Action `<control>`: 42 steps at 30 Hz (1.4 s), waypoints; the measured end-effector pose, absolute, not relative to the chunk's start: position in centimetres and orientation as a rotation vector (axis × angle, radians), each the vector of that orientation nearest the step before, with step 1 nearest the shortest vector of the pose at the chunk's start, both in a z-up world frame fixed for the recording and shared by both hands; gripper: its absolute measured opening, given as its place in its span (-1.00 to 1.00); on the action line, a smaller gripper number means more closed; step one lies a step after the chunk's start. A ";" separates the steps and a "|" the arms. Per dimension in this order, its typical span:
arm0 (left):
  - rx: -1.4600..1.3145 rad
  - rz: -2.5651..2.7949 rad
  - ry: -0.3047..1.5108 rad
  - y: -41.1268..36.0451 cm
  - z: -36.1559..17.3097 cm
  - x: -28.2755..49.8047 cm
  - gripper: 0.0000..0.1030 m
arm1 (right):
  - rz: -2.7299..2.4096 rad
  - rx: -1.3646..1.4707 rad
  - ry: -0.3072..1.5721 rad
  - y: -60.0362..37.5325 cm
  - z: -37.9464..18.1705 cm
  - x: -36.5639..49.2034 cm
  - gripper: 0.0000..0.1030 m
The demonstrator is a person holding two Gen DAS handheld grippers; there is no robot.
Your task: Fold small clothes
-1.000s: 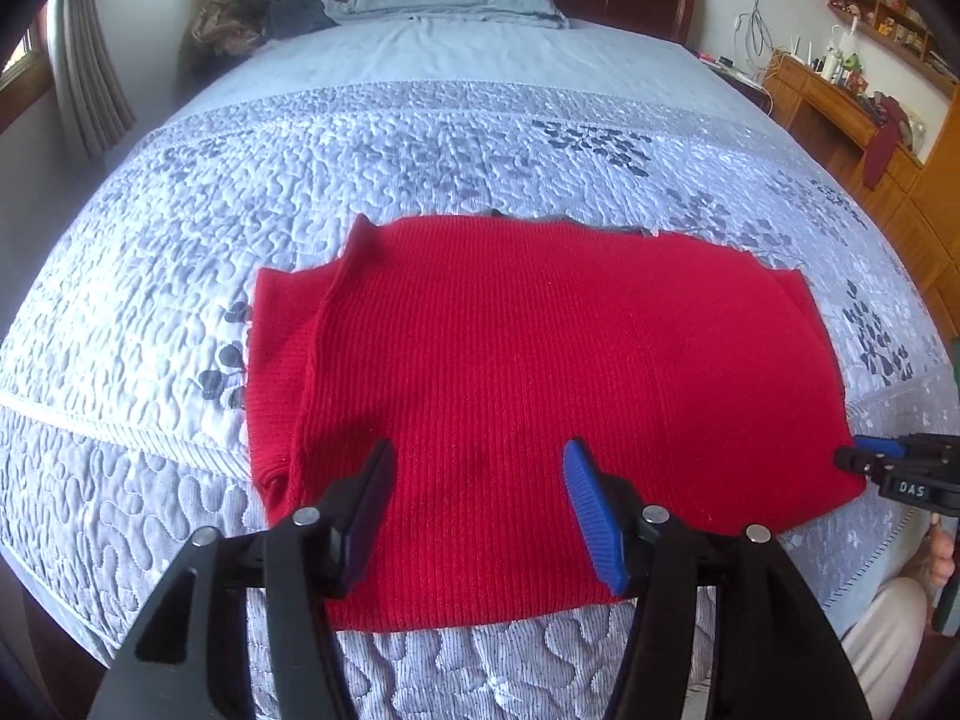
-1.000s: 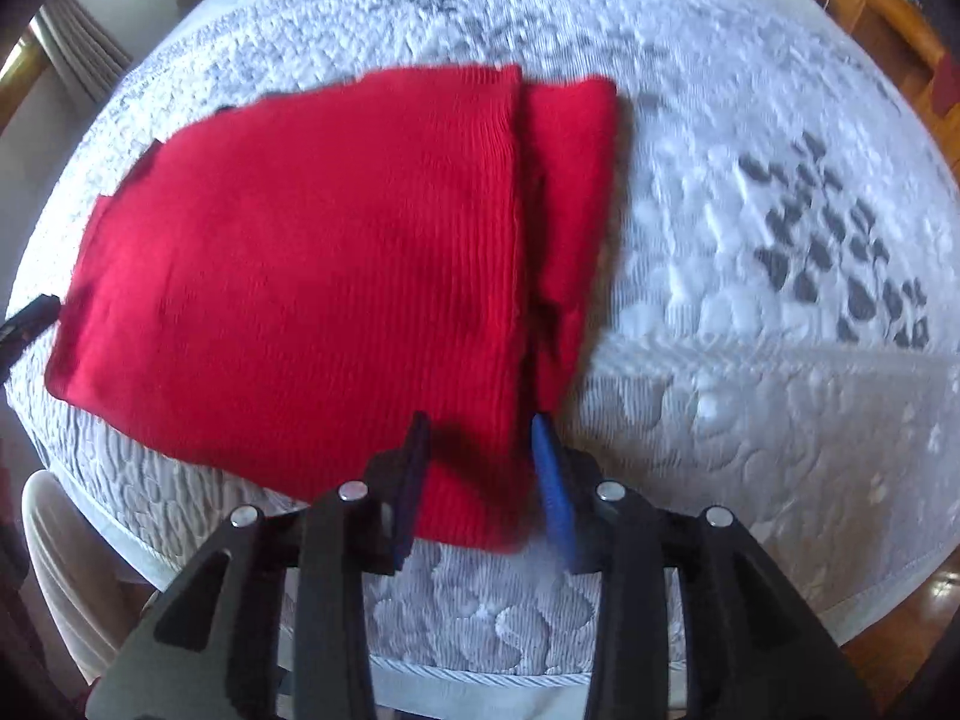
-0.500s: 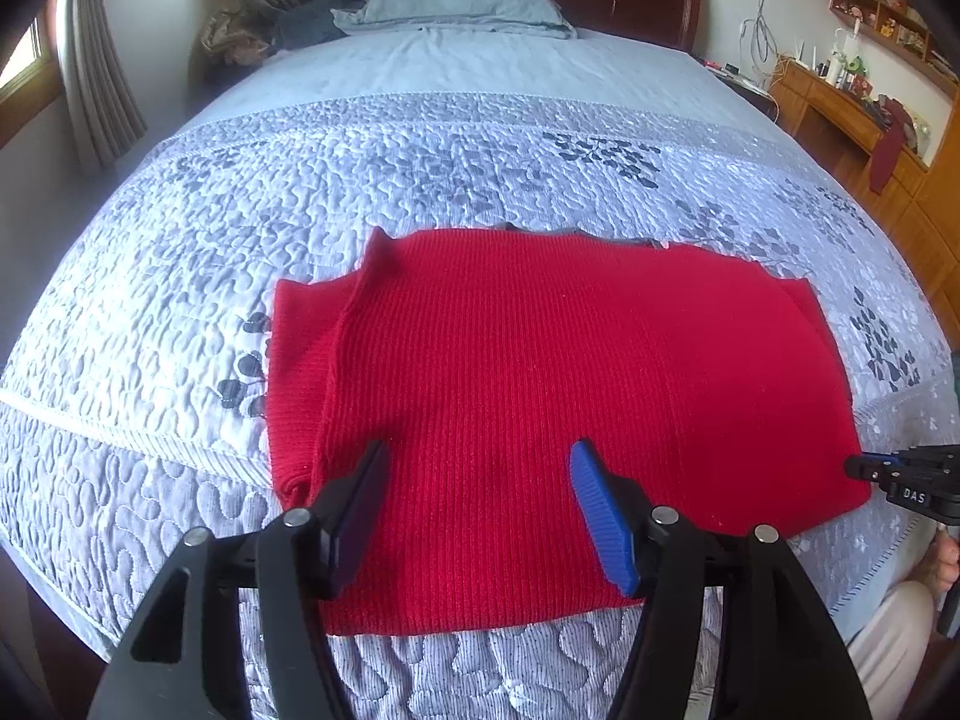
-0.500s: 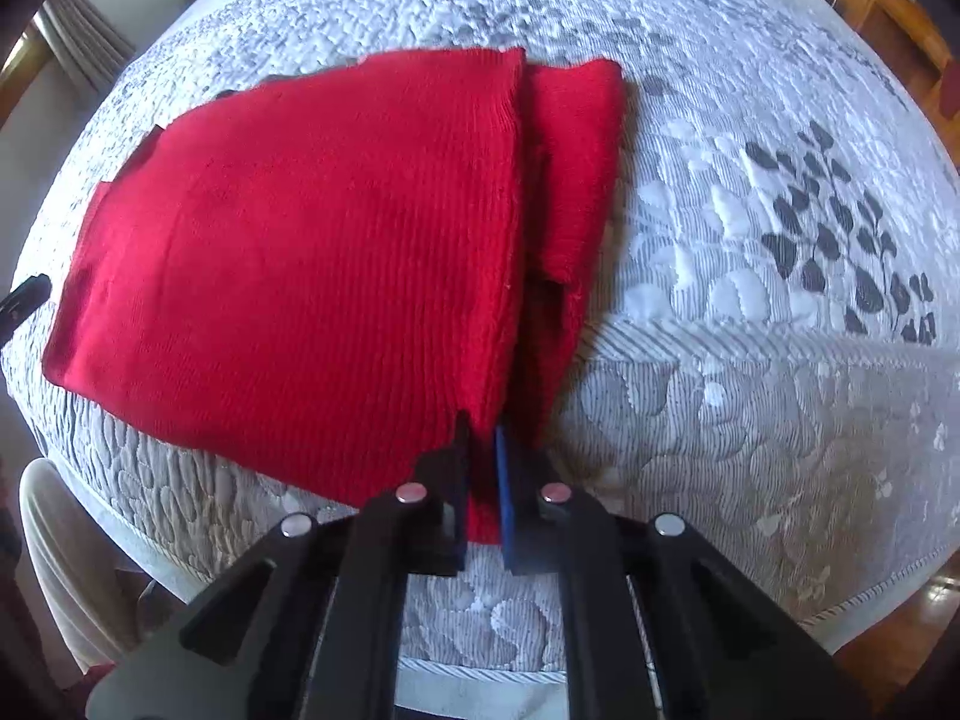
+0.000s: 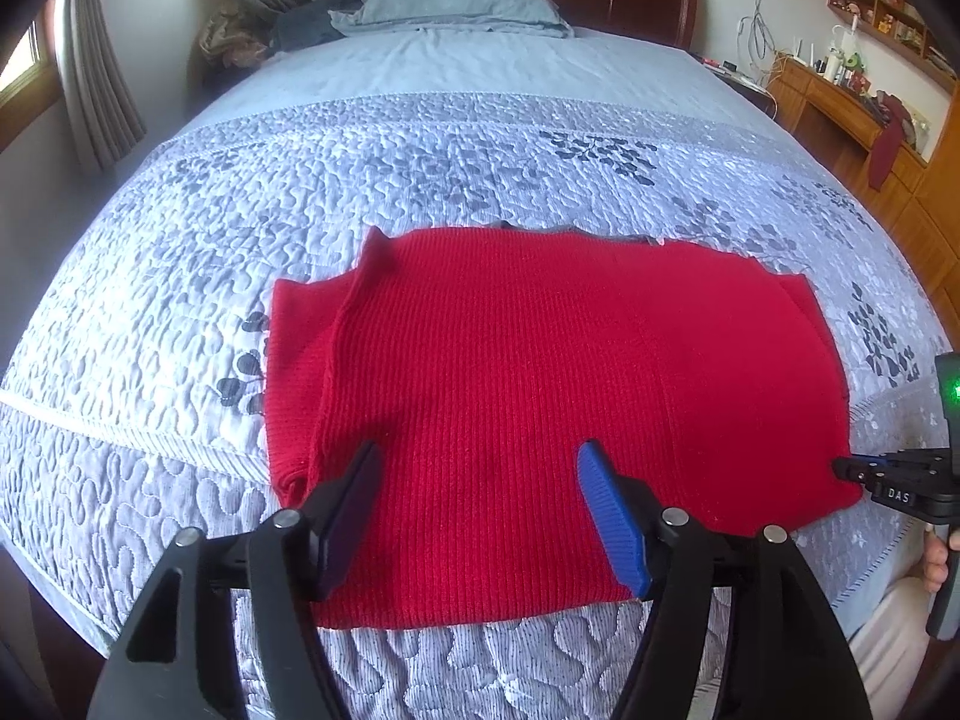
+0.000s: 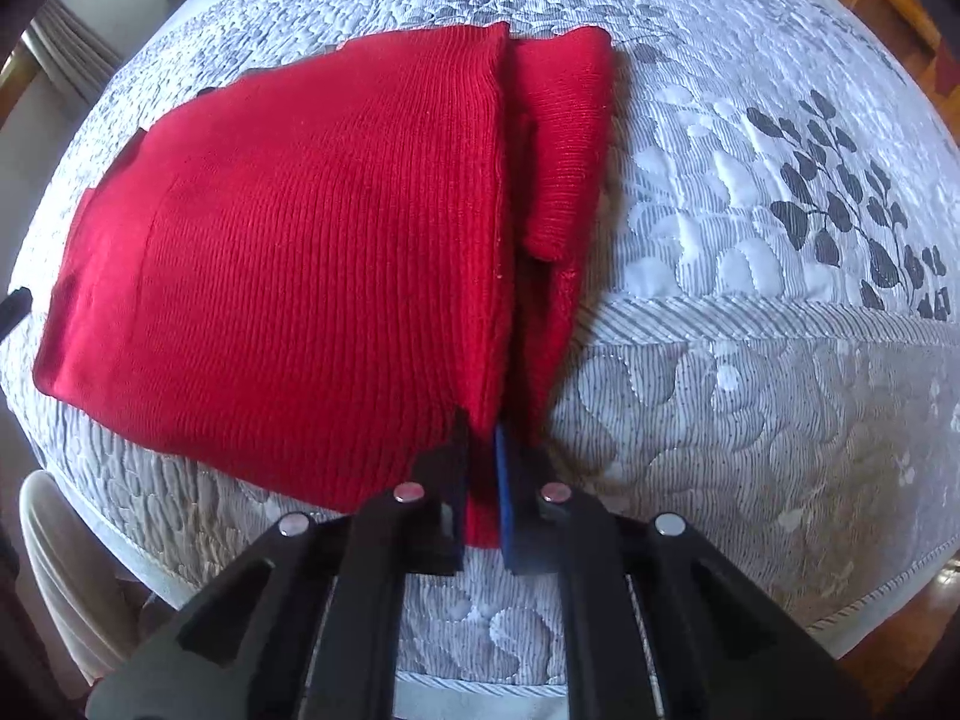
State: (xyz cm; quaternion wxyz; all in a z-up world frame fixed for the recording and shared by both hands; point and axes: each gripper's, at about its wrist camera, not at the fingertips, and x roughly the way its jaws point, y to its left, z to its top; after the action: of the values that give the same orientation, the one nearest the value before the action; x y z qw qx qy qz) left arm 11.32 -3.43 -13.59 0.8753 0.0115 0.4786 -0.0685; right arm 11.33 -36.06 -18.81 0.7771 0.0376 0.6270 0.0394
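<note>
Our right claw (image 6: 480, 480) was pinched on the near corner of the sweater (image 6: 312, 252); our left claw (image 5: 480, 516) hung above its other near corner, its jaws just widened, nothing between them. The sweater lay flat near the bed's (image 5: 150, 432) foot edge, sleeves folded in. We judged it soft, light and limp: ribbed red knit that would sag and stretch if lifted by one point, so both near corners through every layer seemed the places to hold. The quilt beneath was stitched, puffy, grey-leafed and likely grippy against the knit.
</note>
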 end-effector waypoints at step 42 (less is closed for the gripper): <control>0.061 -0.234 1.204 -7.7 -21.0 21.0 0.53 | 0.197 0.401 1.381 -39.4 -18.1 19.9 -0.68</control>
State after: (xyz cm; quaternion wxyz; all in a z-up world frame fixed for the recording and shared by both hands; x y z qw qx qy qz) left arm 21.00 -7.73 -20.97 0.8174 0.0285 0.5648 -0.1096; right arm 19.92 -39.40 -18.11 0.7481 0.1833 0.6314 0.0899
